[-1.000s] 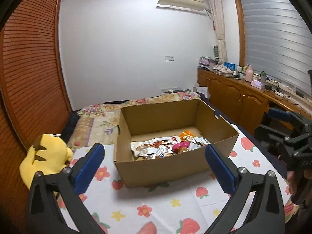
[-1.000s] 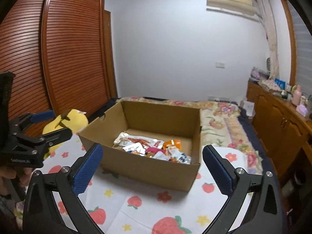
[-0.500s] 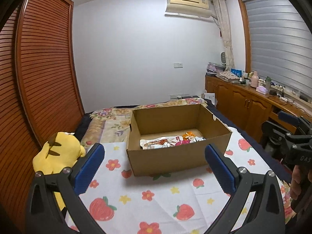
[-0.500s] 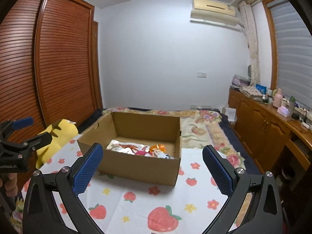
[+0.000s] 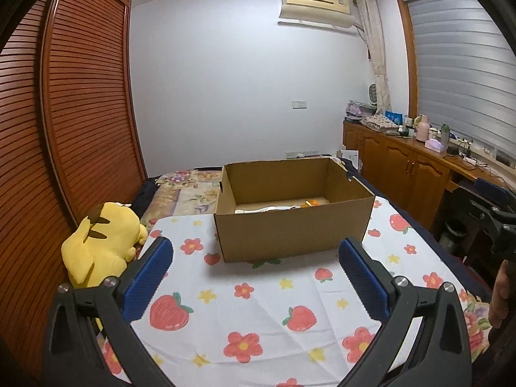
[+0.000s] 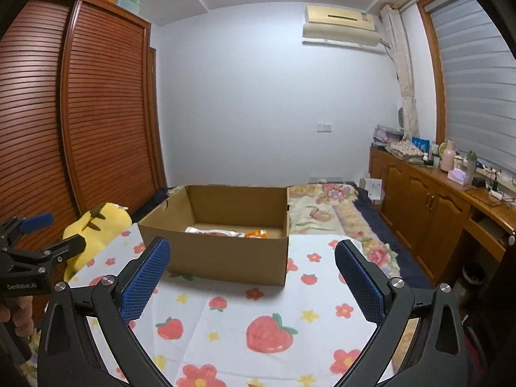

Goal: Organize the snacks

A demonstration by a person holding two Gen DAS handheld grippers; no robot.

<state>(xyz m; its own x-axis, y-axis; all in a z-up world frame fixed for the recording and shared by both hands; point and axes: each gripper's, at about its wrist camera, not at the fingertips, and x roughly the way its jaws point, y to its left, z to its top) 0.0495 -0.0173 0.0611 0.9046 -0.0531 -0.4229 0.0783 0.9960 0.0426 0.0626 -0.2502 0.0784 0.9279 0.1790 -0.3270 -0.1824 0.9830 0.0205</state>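
An open cardboard box (image 5: 292, 230) (image 6: 225, 259) stands on a strawberry-print cloth (image 5: 267, 306) (image 6: 258, 316) spread over the bed. Snack packets (image 5: 280, 207) (image 6: 225, 233) lie on its floor, mostly hidden by the near wall; silver and orange wrappers show. My left gripper (image 5: 254, 259) is open and empty, well short of the box. My right gripper (image 6: 251, 258) is open and empty too, held back from the box. Each gripper appears at the edge of the other's view, the right gripper (image 5: 493, 203) and the left gripper (image 6: 38, 235), each held by a hand.
A yellow plush toy (image 5: 100, 242) (image 6: 93, 225) lies left of the box by the slatted wardrobe doors (image 5: 64, 129). A floral quilt (image 6: 325, 206) covers the bed behind. Wooden cabinets (image 5: 406, 174) with clutter on top line the right wall.
Both grippers have pulled back and lowered away from the box, so it looks smaller and its contents are mostly hidden behind the near wall. Both stayed open.
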